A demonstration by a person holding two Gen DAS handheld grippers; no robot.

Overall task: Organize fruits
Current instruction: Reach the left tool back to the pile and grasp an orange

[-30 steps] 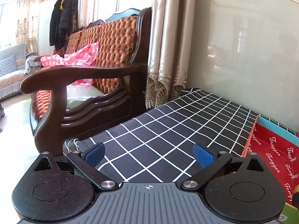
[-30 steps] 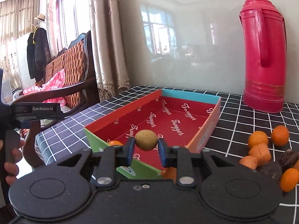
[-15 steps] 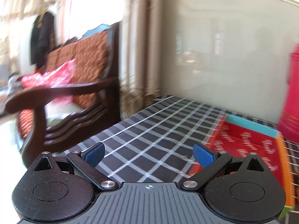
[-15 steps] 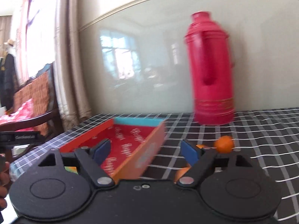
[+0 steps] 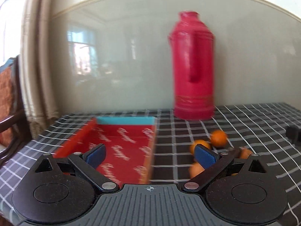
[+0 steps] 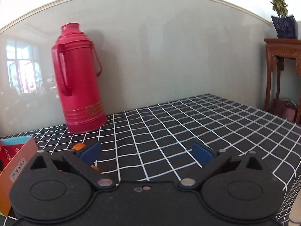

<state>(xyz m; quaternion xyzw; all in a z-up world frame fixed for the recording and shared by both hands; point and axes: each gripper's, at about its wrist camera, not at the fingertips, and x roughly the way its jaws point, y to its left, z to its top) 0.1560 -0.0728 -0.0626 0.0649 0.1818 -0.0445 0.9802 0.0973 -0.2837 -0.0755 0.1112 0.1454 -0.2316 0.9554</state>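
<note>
A red cardboard box (image 5: pixel 120 150) with a blue far wall lies on the checked tablecloth; its orange side wall shows at the left of the right wrist view (image 6: pixel 17 165). Several small orange fruits (image 5: pixel 218 138) lie in a group right of the box. My left gripper (image 5: pixel 150 154) is open and empty, over the box's right wall, with the fruits by its right finger. My right gripper (image 6: pixel 146 152) is open and empty above the cloth, right of the box. An orange fruit (image 6: pixel 79 146) peeks out behind its left finger.
A tall red thermos (image 5: pixel 193 67) stands at the back against the wall, also in the right wrist view (image 6: pixel 80 79). A wooden side table (image 6: pixel 282 71) with a potted plant stands right of the table. A wooden chair (image 5: pixel 9 113) is at the left.
My right gripper let go of the small greenish-yellow fruit and swung right, away from the box. My left gripper swung right from the chair side and now faces the box and fruits.
</note>
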